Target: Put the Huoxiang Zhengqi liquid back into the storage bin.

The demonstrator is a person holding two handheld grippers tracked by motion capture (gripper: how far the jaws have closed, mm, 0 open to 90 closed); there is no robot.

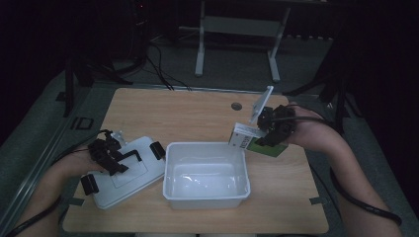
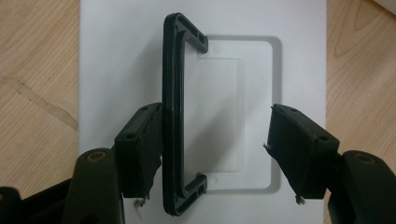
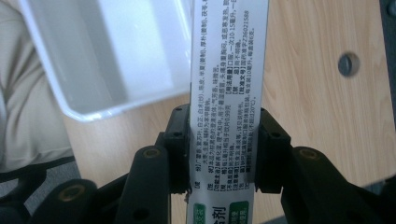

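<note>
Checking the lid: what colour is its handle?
Black handle on the white lid; left gripper view shows it best.

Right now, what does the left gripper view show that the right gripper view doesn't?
Left gripper view: the white lid with its black handle, the left tongs open astride it, one pad beside the handle bar, the other well clear.

Right gripper view: the medicine box with printed text clamped in the right tongs, the white bin behind, and a round hole in the tabletop.

Shared: the wooden table.
</note>
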